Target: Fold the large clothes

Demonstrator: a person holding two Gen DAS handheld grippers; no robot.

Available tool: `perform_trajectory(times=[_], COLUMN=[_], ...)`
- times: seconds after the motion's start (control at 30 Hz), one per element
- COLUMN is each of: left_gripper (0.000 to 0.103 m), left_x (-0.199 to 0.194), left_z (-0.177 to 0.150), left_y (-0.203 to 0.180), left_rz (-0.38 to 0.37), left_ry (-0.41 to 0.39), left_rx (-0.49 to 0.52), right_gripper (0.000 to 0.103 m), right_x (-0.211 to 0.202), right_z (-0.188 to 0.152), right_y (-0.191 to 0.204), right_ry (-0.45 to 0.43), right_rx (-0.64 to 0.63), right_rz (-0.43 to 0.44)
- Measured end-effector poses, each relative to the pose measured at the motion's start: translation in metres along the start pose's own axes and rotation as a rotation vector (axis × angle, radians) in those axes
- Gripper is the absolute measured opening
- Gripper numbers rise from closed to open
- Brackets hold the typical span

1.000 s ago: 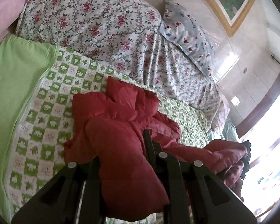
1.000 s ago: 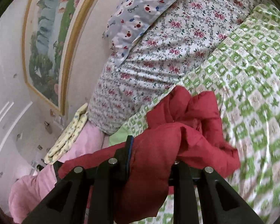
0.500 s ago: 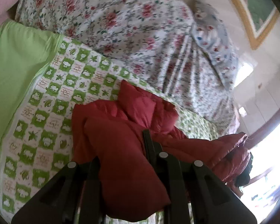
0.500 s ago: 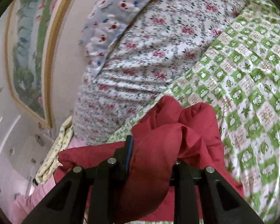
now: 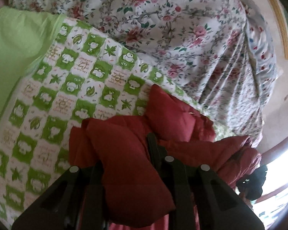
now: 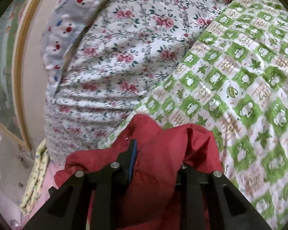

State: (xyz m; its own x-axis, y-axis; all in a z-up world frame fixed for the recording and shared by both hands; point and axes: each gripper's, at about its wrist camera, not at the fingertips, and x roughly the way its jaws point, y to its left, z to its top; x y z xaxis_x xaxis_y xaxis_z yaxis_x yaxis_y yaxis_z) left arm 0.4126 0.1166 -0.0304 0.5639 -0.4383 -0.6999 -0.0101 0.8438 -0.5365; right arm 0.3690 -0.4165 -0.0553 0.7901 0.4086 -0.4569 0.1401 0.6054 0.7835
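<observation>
A puffy red jacket (image 5: 169, 118) lies bunched on the green-and-white checked bedspread (image 5: 71, 88). My left gripper (image 5: 124, 153) is shut on a thick fold of the red jacket, which bulges between and over its fingers. In the right wrist view my right gripper (image 6: 155, 153) is shut on another fold of the red jacket (image 6: 163, 143), held just above the bedspread (image 6: 240, 76). A stretch of jacket runs from the left gripper toward the right gripper (image 5: 249, 182) at the lower right of the left wrist view.
A flowered quilt (image 5: 172, 28) is heaped along the back of the bed, with a spotted pillow (image 6: 71, 19) against the wall. A plain green sheet (image 5: 15, 53) lies at the left. A framed picture (image 6: 7, 67) hangs on the wall.
Both grippers, still holding the jacket, have moved forward and lower toward the flowered quilt. The bedspread and quilt look closer in both views.
</observation>
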Motion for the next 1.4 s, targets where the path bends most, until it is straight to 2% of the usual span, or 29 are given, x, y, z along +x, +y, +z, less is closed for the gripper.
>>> perform_trajectory(times=[0.1, 0.3, 0.43, 0.7, 0.87, 1.0, 1.17, 1.3, 1.4], left_gripper=[0.017, 0.018, 0.019, 0.029, 0.035, 0.036, 0.036, 0.036, 0.036], left_x=[0.016, 0.040, 0.036, -0.023, -0.069, -0.094, -0.124, -0.129, -0.131], left_z=[0.002, 0.011, 0.013, 0.004, -0.017, -0.031, -0.033, -0.040, -0.056], left_y=[-0.001, 0.009, 0.010, -0.002, -0.033, -0.050, -0.053, -0.063, -0.079], left_rz=[0.032, 0.020, 0.007, -0.024, -0.027, -0.024, -0.052, -0.054, -0.057], left_ry=[0.010, 0.043, 0.044, -0.029, -0.108, -0.168, -0.248, -0.243, -0.229], left_rx=[0.027, -0.003, -0.018, -0.002, 0.097, 0.148, 0.129, 0.161, 0.234], right_gripper=[0.025, 0.024, 0.024, 0.024, 0.024, 0.024, 0.024, 0.024, 0.024], right_x=[0.015, 0.039, 0.051, 0.058, 0.061, 0.061, 0.061, 0.061, 0.062], right_z=[0.002, 0.005, 0.007, 0.004, 0.003, 0.003, 0.003, 0.003, 0.003], right_y=[-0.007, -0.024, -0.031, -0.029, -0.025, -0.025, -0.025, -0.025, -0.026], right_ry=[-0.013, -0.011, 0.004, 0.014, 0.017, 0.016, 0.016, 0.016, 0.015], right_rx=[0.002, 0.028, 0.038, 0.011, -0.014, -0.014, -0.016, -0.017, -0.018], right_rz=[-0.028, -0.053, -0.065, -0.067, -0.068, -0.066, -0.065, -0.065, -0.066])
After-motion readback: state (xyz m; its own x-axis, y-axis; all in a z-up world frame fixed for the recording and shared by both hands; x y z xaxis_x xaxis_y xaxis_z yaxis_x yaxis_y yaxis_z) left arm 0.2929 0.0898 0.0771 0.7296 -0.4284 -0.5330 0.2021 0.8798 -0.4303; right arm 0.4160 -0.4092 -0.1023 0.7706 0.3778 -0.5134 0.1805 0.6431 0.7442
